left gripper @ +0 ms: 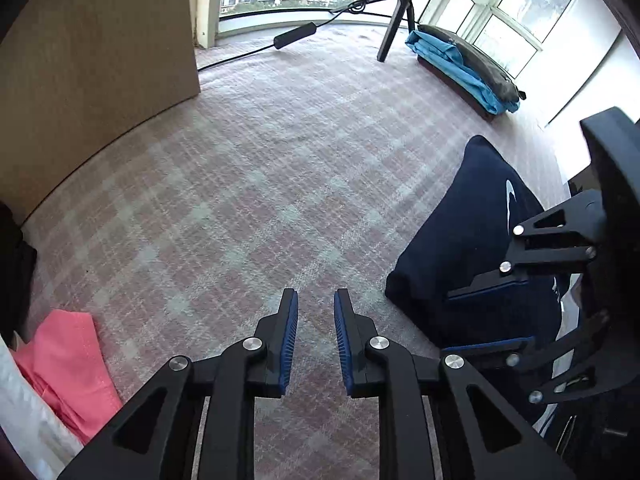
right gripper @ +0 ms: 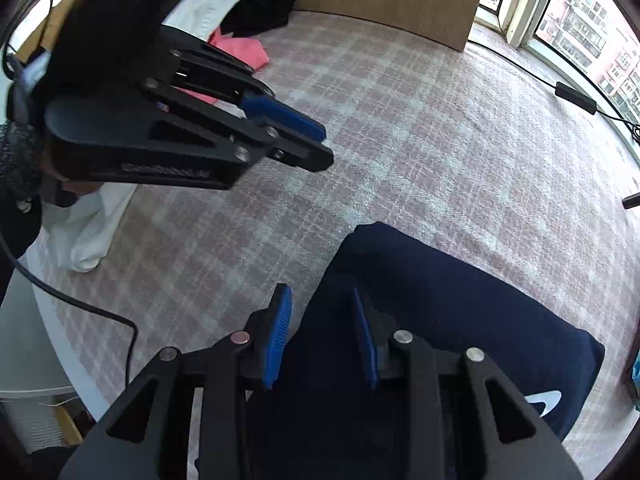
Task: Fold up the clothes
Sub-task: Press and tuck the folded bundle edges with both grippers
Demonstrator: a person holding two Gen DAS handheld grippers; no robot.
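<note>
The navy garment (right gripper: 460,312) lies folded on the plaid bed cover (left gripper: 248,184), at the near right of the surface. It looks soft and limp, light enough to sag if lifted from one point, so a folded edge or corner seems the best hold. The right gripper (right gripper: 322,336) hangs over its near left edge, jaws parted, pads pinching nothing. The left gripper (left gripper: 316,340) hovers over bare cover, narrowly spread and empty. Only the right wrist view shows the white clothes (right gripper: 86,228); only the left shows the far blue stack (left gripper: 456,68). Pink fabric (left gripper: 68,364) waits at the left.
</note>
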